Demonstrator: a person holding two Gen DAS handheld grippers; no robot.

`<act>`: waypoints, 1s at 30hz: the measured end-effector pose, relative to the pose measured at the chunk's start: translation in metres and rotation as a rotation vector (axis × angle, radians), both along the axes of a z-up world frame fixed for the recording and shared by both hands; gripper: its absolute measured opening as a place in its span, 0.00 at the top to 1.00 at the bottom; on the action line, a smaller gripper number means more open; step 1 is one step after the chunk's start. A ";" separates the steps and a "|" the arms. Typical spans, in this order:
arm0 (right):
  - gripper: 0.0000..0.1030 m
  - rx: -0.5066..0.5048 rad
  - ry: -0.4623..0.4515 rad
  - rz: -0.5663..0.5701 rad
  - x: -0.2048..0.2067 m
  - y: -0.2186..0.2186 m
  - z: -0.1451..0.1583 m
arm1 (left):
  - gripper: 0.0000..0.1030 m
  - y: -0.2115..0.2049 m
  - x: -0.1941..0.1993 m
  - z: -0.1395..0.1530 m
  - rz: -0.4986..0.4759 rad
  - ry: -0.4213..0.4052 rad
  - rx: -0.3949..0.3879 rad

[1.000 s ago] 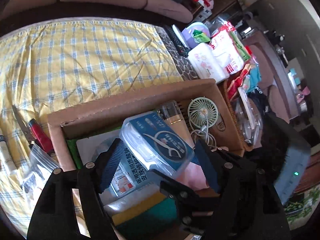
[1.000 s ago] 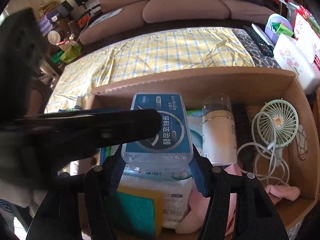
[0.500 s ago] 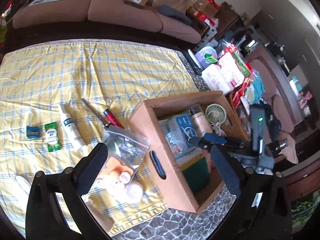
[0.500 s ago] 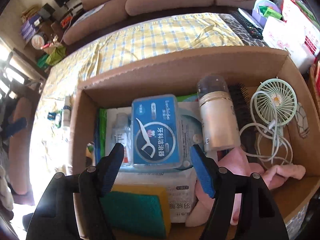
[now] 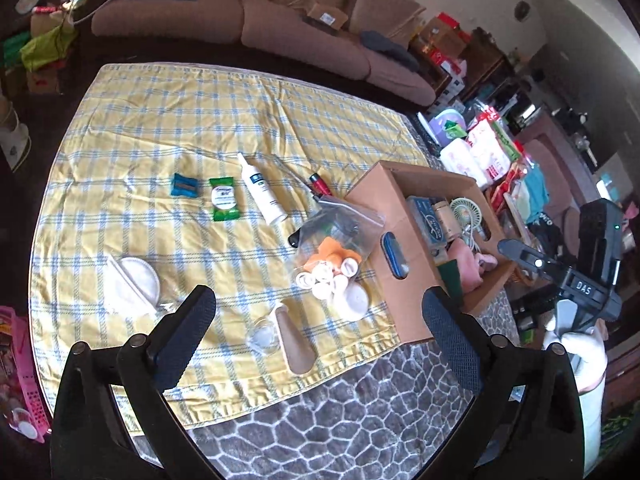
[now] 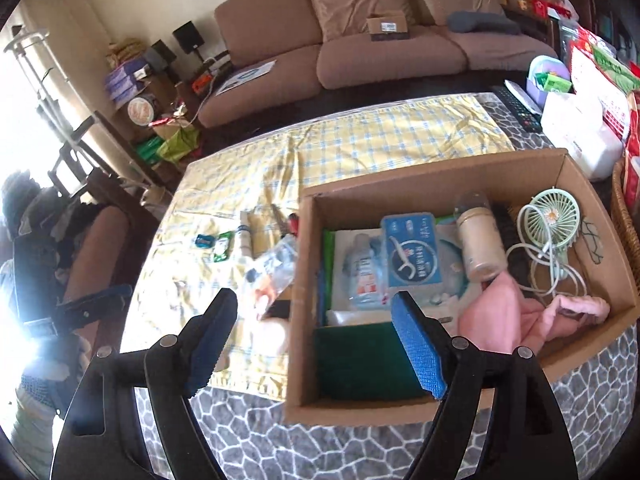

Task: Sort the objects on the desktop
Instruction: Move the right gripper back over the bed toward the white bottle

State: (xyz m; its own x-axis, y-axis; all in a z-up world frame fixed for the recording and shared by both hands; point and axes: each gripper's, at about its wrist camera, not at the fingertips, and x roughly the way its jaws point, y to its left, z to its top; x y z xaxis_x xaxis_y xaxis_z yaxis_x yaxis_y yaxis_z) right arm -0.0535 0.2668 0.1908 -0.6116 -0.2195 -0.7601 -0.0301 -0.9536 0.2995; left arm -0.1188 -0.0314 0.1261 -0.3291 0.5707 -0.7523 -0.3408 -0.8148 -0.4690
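Observation:
A cardboard box holds a blue floss-pick box, a gold bottle, a small green fan, a pink cloth and a green sponge. The box also shows in the left wrist view. On the yellow checked cloth lie a zip bag of small items, a white tube, a green packet, a blue packet and cotton pads. My left gripper is open and empty above the cloth's near edge. My right gripper is open and empty above the box's near left corner.
A brown sofa runs along the back. Tissue packs and snack bags crowd the table's right end, with a remote control. A wicker basket stands right of the box. The grey stone-pattern tabletop shows at the near edge.
Both grippers have let go of the floss-pick box, which now lies in the cardboard box. Both have pulled back and up, the left one swinging left over the cloth.

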 end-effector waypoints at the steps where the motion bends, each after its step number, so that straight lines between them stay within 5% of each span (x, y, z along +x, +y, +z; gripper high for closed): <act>1: 0.21 0.007 0.005 0.016 0.005 -0.012 -0.002 | 0.00 -0.008 0.005 -0.005 0.003 -0.001 -0.007; 13: 0.21 0.013 0.012 0.239 0.032 -0.136 -0.054 | 0.00 -0.076 0.046 -0.060 0.056 -0.019 -0.073; 21: 0.22 -0.015 -0.026 0.252 -0.003 -0.163 -0.087 | 0.00 -0.095 0.026 -0.074 0.088 0.002 -0.097; 25: 0.44 -0.009 -0.029 0.257 -0.032 -0.167 -0.095 | 0.00 -0.103 0.009 -0.081 0.115 -0.010 -0.053; 30: 0.45 0.063 -0.027 0.205 -0.088 -0.163 -0.093 | 0.00 -0.104 -0.013 -0.088 0.135 -0.020 0.033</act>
